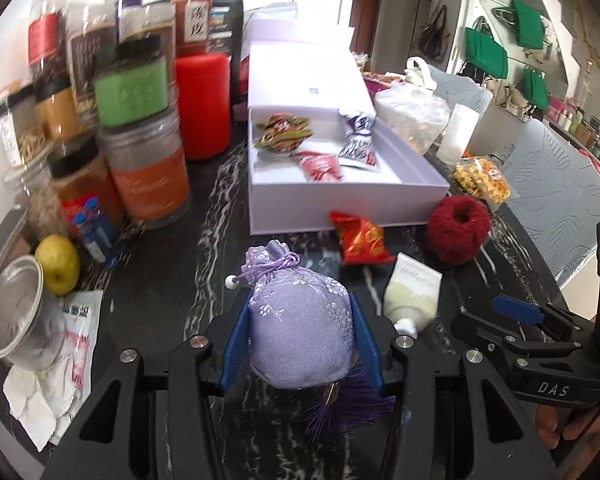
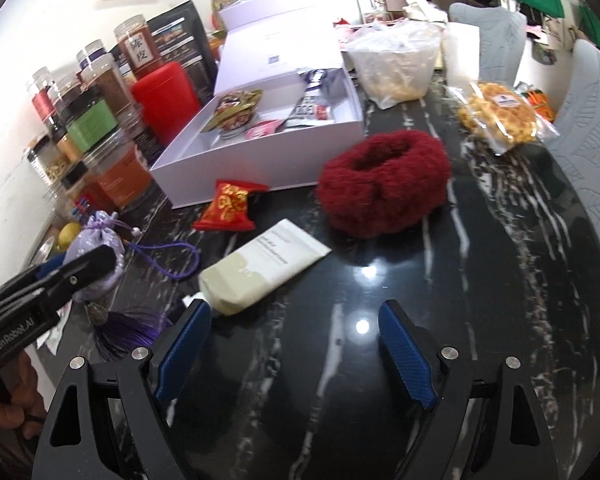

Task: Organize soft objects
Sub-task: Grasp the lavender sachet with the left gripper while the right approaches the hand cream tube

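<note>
- You are carrying the lilac brocade sachet [image 1: 300, 332] in your left gripper [image 1: 300, 344], and the step in hand looks like bringing it to the open white gift box [image 1: 420, 168] in the upper middle of the left wrist frame.
- The blue fingers [image 1: 236, 344] are pressing on both flanks of the sachet, narrow but not fully together, with its gathered neck and cord pointing away from you and its purple tassel [image 1: 340, 412] hanging at the bottom of the frame.
- Keep that grip steady; the pouch is soft and could probably slip if you loosen early.
- Lift the tassel and the long cord [image 2: 168, 260] clear of the cream tube [image 2: 260, 280] and the red snack packet [image 1: 360, 240], both lying between you and the box.
- Aim for the bare right half of the box floor, since a patterned sachet [image 1: 282, 132], a pink packet [image 1: 320, 164] and a purple-and-white pouch [image 1: 358, 140] are already lying inside.
- Your right gripper [image 2: 296, 352] is standing wide, its fingers [image 2: 408, 360] holding nothing and hovering over bare black marble counter [image 2: 500, 280] at the bottom of the right wrist frame.
- The dark red fluffy ring [image 2: 384, 184] is sitting just beside the box's front corner, in the middle of that frame; it looks like the right hand's likely target, so approach it from above with the fingers kept wide.
</note>
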### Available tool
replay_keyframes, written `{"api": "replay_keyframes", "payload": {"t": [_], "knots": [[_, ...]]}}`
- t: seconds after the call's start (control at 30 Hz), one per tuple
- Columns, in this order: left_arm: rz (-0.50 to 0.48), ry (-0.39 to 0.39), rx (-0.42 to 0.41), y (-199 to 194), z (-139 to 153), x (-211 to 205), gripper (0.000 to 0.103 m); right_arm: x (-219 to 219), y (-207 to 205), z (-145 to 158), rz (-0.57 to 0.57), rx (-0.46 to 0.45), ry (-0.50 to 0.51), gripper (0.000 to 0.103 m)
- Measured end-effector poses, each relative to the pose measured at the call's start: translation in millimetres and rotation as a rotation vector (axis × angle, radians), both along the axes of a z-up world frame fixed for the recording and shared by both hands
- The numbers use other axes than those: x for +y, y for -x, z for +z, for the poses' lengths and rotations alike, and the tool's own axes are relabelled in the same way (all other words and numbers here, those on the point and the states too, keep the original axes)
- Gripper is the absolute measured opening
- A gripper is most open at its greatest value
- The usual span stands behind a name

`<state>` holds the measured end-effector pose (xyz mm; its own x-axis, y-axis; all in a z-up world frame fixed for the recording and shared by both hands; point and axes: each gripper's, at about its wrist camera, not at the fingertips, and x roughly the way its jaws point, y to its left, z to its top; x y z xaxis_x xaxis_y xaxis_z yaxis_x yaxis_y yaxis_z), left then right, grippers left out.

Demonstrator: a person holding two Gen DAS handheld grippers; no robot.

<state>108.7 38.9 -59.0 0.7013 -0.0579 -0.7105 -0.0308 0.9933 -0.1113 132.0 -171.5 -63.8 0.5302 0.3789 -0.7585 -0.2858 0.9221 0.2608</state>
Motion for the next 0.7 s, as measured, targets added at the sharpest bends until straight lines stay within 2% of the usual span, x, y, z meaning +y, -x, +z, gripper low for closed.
{"api": "replay_keyframes", "payload": {"t": [0.4,0.63,0.7], "knots": [[0.035,0.041,0.061,-3.6,-26.4,24.2,0.048,40.5,-22.5,-12.6,-0.019,0.075,-0.021,0.087],[0.046,0.051,0.093,-6.4,-38.7,33.4,0.048,53.9,-29.0,-17.8,-0.041,0.041,0.069,0.087],[0.048,0.057,0.099,-6.6,-41.2,34.5,0.048,56.1,-26.3,-19.0,-0.032,0.025,0.101,0.083]]}}
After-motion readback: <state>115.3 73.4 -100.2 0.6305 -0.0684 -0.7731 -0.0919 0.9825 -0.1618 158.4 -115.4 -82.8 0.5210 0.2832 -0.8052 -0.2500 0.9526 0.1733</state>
